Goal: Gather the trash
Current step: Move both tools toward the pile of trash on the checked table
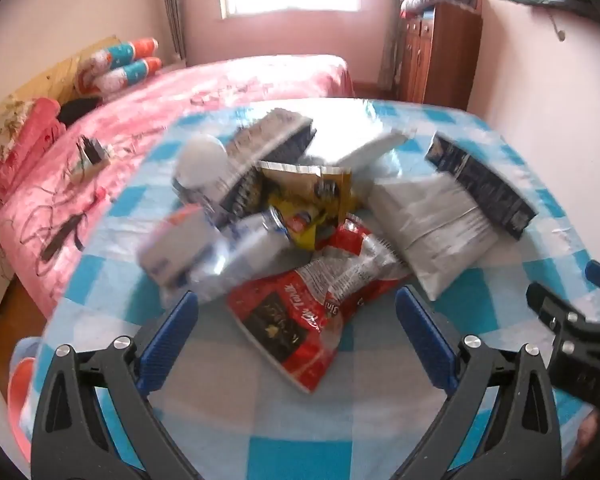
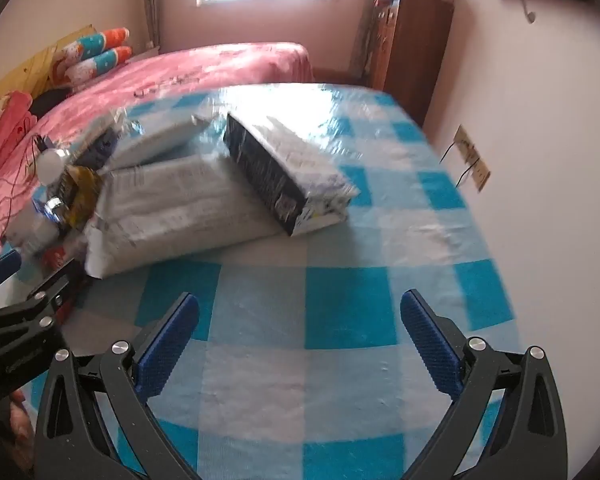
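In the left wrist view, the left hand-held gripper [image 1: 296, 316] stands wide open at the bottom of the frame, holding nothing. Just beyond its tips, mid-frame, lies a red snack bag [image 1: 300, 320] at the near edge of the trash pile on the blue-checked desk [image 1: 300, 432].

In the right wrist view, the right hand-held gripper [image 2: 300, 320] is also wide open and empty over bare cloth. A grey mailer bag [image 2: 172, 212] and a black box [image 2: 268, 176] lie toward the upper left.
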A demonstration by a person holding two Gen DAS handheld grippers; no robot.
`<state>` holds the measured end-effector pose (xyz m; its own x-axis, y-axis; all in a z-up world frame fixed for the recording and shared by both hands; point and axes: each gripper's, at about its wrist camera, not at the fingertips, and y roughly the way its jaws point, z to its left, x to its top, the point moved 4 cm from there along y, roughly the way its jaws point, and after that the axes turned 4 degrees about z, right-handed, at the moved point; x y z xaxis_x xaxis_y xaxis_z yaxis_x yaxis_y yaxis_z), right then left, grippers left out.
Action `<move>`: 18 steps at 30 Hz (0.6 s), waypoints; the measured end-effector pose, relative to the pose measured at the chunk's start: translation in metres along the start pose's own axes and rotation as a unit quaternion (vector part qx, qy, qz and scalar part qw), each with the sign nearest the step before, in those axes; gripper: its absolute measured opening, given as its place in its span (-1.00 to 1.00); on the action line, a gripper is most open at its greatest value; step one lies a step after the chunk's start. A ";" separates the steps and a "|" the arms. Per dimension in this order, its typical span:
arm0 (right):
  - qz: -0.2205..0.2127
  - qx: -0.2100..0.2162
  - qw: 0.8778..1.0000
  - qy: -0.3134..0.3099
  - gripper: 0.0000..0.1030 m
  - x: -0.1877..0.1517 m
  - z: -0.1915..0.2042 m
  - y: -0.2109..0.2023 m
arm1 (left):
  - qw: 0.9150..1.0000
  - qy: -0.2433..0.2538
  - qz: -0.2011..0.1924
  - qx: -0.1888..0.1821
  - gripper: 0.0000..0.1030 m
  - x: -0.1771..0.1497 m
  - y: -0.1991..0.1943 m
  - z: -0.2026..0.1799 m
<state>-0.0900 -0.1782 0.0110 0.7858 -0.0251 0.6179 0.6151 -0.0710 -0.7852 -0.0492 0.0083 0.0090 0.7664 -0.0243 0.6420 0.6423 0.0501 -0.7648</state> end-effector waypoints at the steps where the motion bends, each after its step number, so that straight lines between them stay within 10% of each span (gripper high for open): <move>1: -0.014 -0.004 1.000 0.003 0.93 0.002 -0.002 -0.009 | 1.000 -0.001 -0.011 -0.001 0.93 0.001 -0.009 0.001; 18: -0.134 -0.015 0.991 -0.003 0.93 0.022 -0.004 -0.101 | 0.995 -0.016 -0.098 -0.009 0.93 0.010 -0.092 0.028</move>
<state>-0.1347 -0.1759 0.1040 0.5956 0.0047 0.8033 0.7993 -0.1032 -0.5920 -0.1008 0.0318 0.0872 0.6253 0.0002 0.7804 0.7801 0.0289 -0.6250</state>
